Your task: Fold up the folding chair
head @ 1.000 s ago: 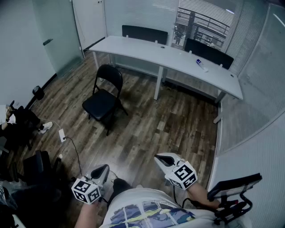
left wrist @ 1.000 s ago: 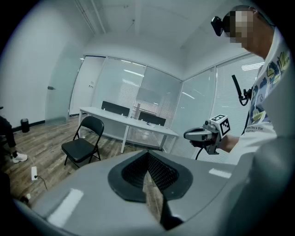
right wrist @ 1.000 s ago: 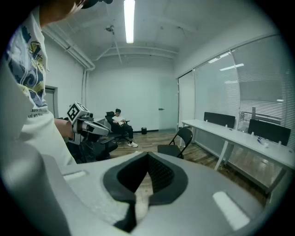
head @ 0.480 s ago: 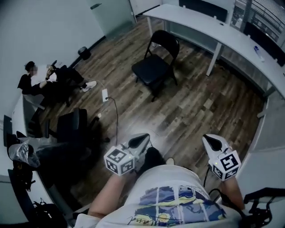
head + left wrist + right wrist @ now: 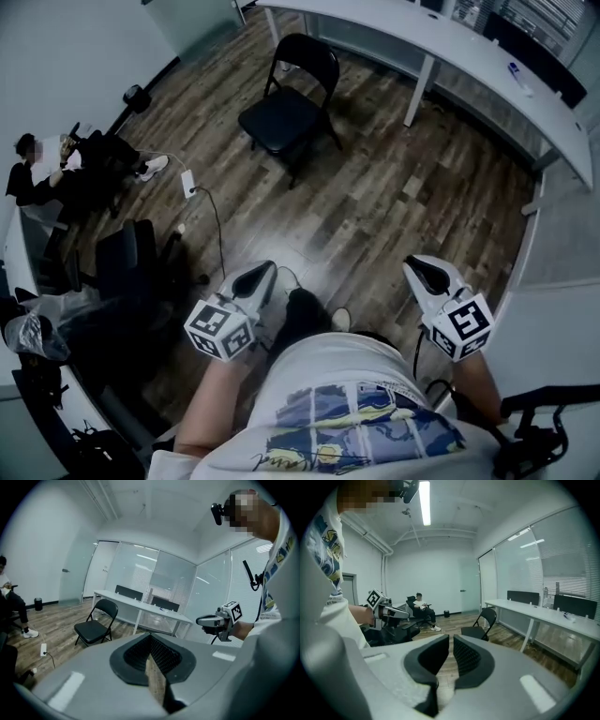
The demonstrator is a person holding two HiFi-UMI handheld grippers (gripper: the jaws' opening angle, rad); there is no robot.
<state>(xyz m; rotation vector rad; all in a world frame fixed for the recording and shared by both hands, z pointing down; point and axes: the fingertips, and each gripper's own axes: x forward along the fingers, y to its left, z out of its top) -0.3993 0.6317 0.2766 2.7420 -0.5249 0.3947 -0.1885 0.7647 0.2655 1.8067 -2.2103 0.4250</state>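
Jaws of left gripper [image 5: 255, 279] are closed, empty; right gripper [image 5: 427, 274] jaws have just been opening, empty.

Black folding chair [image 5: 287, 103], unfolded, upright on wood floor, beside the long white desk

Head view downward; gripper views toward chair [image 5: 277, 120]
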